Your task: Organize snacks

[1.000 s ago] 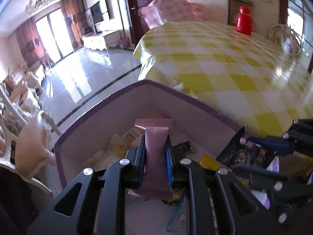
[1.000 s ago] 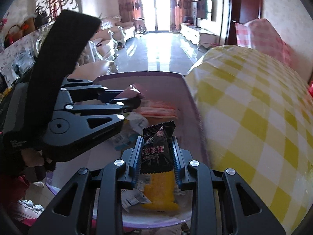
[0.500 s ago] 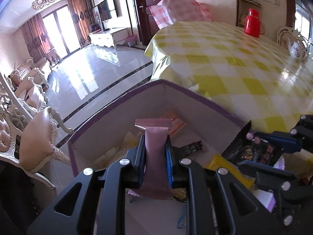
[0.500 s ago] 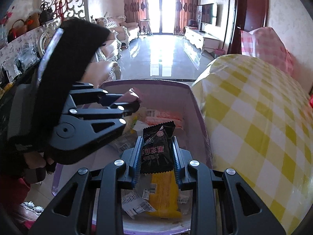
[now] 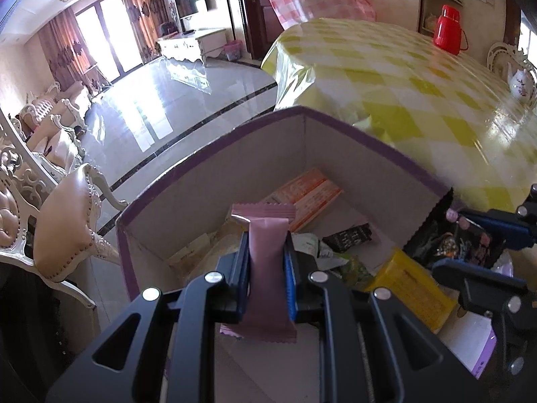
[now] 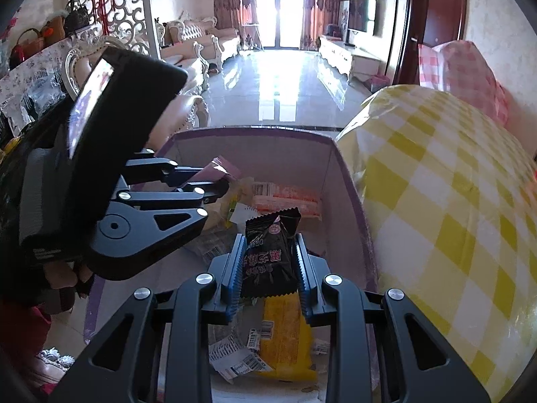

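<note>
While both hand-held tools are poised over the box, a small pink foil-wrapped snack bar (image 5: 268, 268) is seen pinched upright between the pads of the left gripper (image 5: 266, 278), its crimped top edge standing clear above the fingers. A black crinkled snack packet printed with white characters (image 6: 270, 262) is clamped the same way in the right gripper (image 6: 270, 268), whose jaws are closed on its sides.

Just beneath them, the floor of a purple-rimmed cardboard box with pale inner walls (image 5: 335, 147) is shown already strewn with wrapped goods: a flat yellow packet (image 6: 285, 339) lies nearest, with white barcode-labelled wrappers (image 6: 235, 359) beside it, a small dark sachet (image 5: 349, 236) further in, and an orange-and-white striped packet (image 5: 308, 198) resting against the far wall.

The step in hand is judged to be the dropping-in of two snacks, both of which appear to be held above the box opening rather than set down. For the next move, each packet would need to be lowered toward a free patch of the box floor and the jaws parted, with care that the two tools, close together here, are not knocked against one another.

Beyond the box, a tabletop draped in a glossy yellow-and-white checked cloth (image 5: 419, 84) is seen at the right, a red flask (image 5: 446, 30) standing near its far edge. A polished living-room floor (image 6: 288, 80) stretches away behind.
</note>
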`<state>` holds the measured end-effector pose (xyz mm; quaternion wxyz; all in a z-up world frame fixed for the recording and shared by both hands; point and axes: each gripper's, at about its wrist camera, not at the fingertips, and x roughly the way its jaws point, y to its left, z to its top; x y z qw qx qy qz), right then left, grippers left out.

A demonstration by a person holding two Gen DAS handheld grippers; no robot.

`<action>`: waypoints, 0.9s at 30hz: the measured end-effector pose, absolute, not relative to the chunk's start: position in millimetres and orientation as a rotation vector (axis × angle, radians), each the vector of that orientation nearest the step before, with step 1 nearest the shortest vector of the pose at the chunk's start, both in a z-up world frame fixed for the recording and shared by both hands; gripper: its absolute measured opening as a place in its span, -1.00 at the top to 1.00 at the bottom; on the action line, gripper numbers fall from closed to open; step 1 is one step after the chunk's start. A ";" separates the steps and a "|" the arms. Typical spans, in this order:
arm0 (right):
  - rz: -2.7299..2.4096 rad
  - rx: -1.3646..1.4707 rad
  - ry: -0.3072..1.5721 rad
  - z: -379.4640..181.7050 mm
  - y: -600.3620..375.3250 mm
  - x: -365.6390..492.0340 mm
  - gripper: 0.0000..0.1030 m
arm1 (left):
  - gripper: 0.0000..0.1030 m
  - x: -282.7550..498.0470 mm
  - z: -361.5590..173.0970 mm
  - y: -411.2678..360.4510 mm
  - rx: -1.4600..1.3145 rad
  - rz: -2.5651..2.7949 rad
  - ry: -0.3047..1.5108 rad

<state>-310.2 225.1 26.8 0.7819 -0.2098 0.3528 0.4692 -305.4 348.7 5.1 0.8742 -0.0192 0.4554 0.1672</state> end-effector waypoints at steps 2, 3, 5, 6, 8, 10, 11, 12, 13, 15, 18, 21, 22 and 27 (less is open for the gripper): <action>1.011 -0.454 0.782 21.8 227.7 -308.7 0.46 | 0.66 -305.5 1.9 349.9 -0.042 0.348 0.963; 1.011 -0.456 0.788 19.9 228.8 -309.1 0.46 | 0.66 -305.7 0.6 350.3 -0.043 0.347 0.966; 1.008 -0.462 0.796 17.1 231.3 -309.2 0.46 | 0.66 -306.1 -1.6 351.8 -0.047 0.347 0.971; 1.007 -0.464 0.799 16.2 232.3 -308.5 0.46 | 0.66 -306.2 -2.2 352.5 -0.050 0.347 0.972; 1.000 -0.464 0.807 15.1 234.1 -307.0 0.46 | 0.62 -306.8 -2.3 353.6 -0.057 0.350 0.973; 0.997 -0.457 0.814 15.1 235.5 -304.0 0.43 | 0.57 -307.6 -2.3 355.2 -0.067 0.354 0.974; 0.996 -0.446 0.825 15.8 236.0 -301.3 0.39 | 0.51 -307.8 -1.6 356.3 -0.077 0.355 0.976; 0.996 -0.430 0.835 16.7 235.1 -299.4 0.37 | 0.20 -307.8 -0.7 357.6 -0.088 0.356 0.973; 0.994 -0.418 0.845 17.5 233.6 -298.3 0.31 | -0.25 -309.2 1.3 358.9 -0.101 0.358 0.963; 0.985 -0.407 0.849 20.4 230.0 -294.6 0.10 | -0.56 -311.5 8.6 359.6 -0.106 0.376 0.930; 0.988 -0.396 0.846 28.8 220.9 -293.3 -0.14 | -0.74 -313.4 17.8 362.3 -0.138 0.383 0.895; 0.988 -0.424 0.823 40.9 212.8 -296.9 -0.45 | -0.97 -319.0 33.9 359.8 -0.149 0.372 0.796; 0.982 -0.434 0.816 44.4 210.9 -298.1 -0.62 | -0.97 -320.8 40.1 357.1 -0.132 0.382 0.759; 0.970 -0.464 0.856 68.9 198.3 -311.3 -0.69 | -0.97 -323.6 67.8 335.2 -0.007 0.518 0.701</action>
